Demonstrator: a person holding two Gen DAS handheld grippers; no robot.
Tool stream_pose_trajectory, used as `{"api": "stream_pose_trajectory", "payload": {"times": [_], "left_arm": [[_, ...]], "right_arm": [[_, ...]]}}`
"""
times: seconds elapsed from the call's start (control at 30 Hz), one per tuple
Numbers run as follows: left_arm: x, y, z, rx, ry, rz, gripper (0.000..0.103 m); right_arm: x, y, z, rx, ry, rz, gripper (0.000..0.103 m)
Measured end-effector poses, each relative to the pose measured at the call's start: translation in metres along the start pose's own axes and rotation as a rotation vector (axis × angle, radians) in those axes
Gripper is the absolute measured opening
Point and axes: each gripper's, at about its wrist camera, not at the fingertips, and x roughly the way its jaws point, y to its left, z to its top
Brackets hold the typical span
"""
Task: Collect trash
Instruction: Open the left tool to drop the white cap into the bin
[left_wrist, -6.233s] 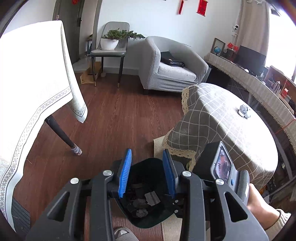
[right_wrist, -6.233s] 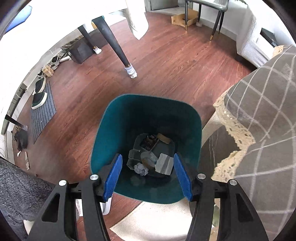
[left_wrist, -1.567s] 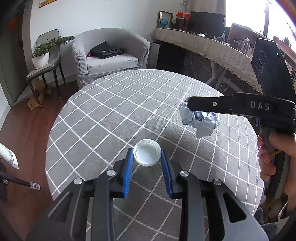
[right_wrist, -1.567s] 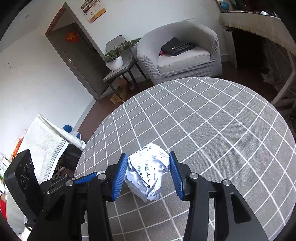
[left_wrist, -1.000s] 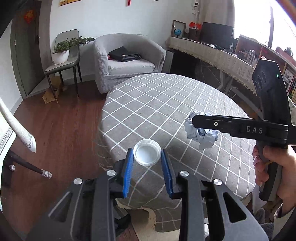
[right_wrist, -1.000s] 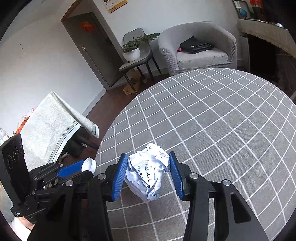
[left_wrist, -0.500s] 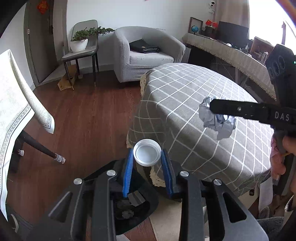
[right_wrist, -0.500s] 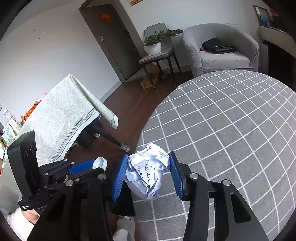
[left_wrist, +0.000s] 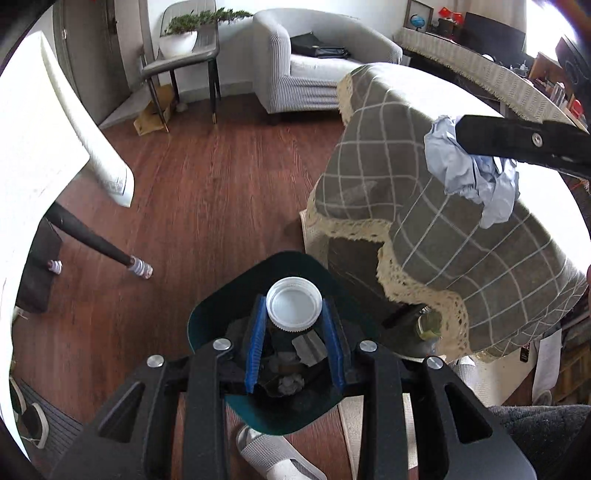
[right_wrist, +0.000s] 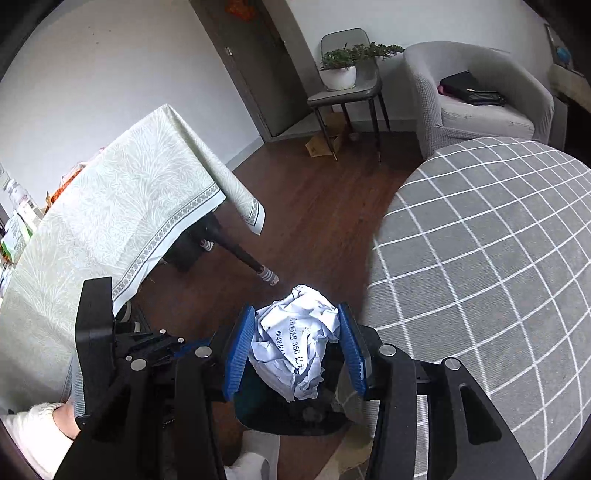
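My left gripper (left_wrist: 294, 314) is shut on a white bottle cap (left_wrist: 294, 303) and holds it right above the open teal trash bin (left_wrist: 207, 317) on the floor; scraps lie inside the bin. My right gripper (right_wrist: 297, 334) is shut on a crumpled white paper ball (right_wrist: 295, 341) with printed text, held above the bin (right_wrist: 291, 421), whose dark rim shows below the fingers. In the left wrist view the right gripper's black finger (left_wrist: 517, 140) and the paper ball (left_wrist: 469, 177) hang over the round table's edge. The left gripper (right_wrist: 155, 350) shows at lower left in the right wrist view.
A round table with a grey checked cloth (left_wrist: 443, 229) stands right of the bin. A table with a pale cloth (right_wrist: 110, 206) and dark legs stands on the left. A grey armchair (left_wrist: 314, 74), a chair with a plant (left_wrist: 184, 48), and a slipper (left_wrist: 273, 454) are around.
Both grippers have swung from over the round table leftward and down to the bin, each still holding its item. The cap now sits directly over the bin opening.
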Motion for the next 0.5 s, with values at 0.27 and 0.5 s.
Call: {"api": "stream_pose_trajectory", "payload": {"times": [0.27, 0.5], "left_arm": [[0.032, 0.020, -0.021, -0.043, 0.091, -0.022, 0.033], [0.052, 0.026, -0.038, -0.050, 0.174, -0.039, 0.033]], "right_arm": [[0.038, 0.021, -0.008, -0.026, 0.073, -0.002, 0.046], [0.057, 0.030, -0.005, -0.040, 0.105, -0.009, 0.046]]}}
